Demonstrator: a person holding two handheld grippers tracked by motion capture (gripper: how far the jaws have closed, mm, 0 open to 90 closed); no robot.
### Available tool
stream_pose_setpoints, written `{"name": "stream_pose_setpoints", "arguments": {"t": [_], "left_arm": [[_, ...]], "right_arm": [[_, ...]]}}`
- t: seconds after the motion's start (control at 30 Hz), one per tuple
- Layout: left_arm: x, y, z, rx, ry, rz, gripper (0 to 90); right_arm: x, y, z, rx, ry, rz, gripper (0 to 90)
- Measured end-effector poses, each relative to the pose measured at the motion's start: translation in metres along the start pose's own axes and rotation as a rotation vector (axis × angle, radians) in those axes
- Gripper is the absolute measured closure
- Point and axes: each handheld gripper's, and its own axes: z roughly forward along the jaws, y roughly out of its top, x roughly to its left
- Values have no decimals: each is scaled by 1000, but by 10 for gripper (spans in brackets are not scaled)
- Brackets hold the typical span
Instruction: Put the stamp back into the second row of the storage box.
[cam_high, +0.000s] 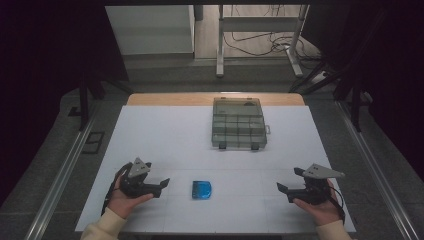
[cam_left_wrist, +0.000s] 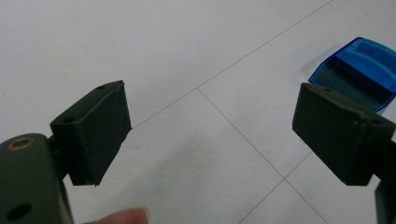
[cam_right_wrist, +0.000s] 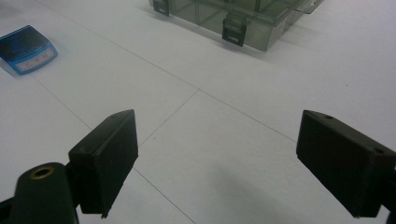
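Left gripper (cam_high: 161, 187) near-left on white table (cam_high: 165, 135), jaws spread wide, holding nothing. Right gripper (cam_high: 283, 191) near-right, jaws likewise wide, empty. Small blue case (cam_high: 202, 189) flat on table between them, nearer left gripper. Clear compartment box (cam_high: 238, 123) far centre, lid shut.

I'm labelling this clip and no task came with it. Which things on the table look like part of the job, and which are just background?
Likely part of the job:
blue case
clear compartment box, latched shut
left gripper and right gripper, both open

Background:
white table
metal frame
floor cables
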Motion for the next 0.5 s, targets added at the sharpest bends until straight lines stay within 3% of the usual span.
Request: {"name": "stream_pose_setpoints", "arguments": {"t": [0.5], "left_arm": [[0, 0, -2, -9, 2, -14, 116]], "right_arm": [[-4, -1, -1, -8, -10, 19, 132]]}}
